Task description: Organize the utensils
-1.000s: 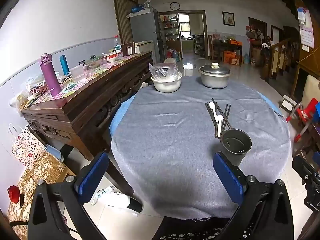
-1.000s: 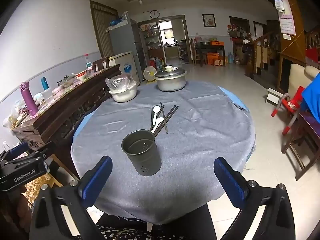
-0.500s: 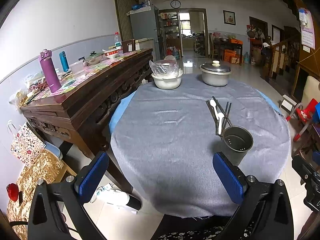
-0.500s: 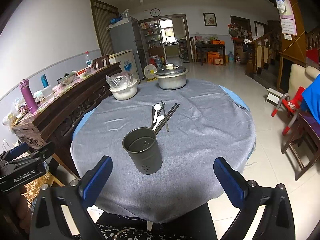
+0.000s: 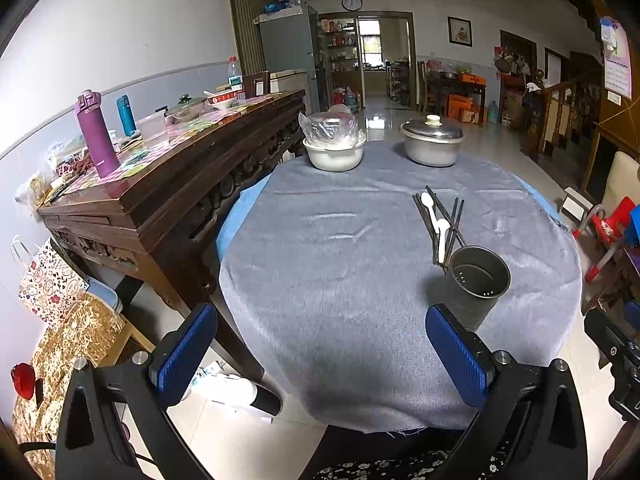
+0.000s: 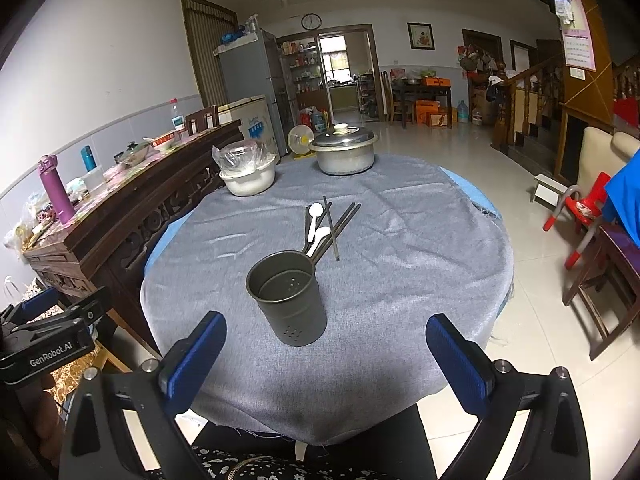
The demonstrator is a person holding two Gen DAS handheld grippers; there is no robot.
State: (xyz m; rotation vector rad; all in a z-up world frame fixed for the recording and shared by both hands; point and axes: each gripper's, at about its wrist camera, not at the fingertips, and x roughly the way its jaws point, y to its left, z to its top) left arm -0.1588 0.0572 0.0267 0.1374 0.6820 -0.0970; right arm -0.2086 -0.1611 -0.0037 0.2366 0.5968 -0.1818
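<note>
Round table (image 6: 400, 300), grey cloth | dark perforated holder (image 6: 288, 300) upright near front edge | chopsticks (image 6: 340, 224), white spoons (image 6: 316, 224) flat behind it | left gripper (image 5: 324, 356), right gripper (image 6: 326, 360) jaws wide, empty, at near rim.

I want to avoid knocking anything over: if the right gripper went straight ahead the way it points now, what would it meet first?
Probably the dark perforated utensil cup, standing upright between the open right gripper fingers' line. The spoons and chopsticks lie just behind it. Depth is hard to judge.
</note>
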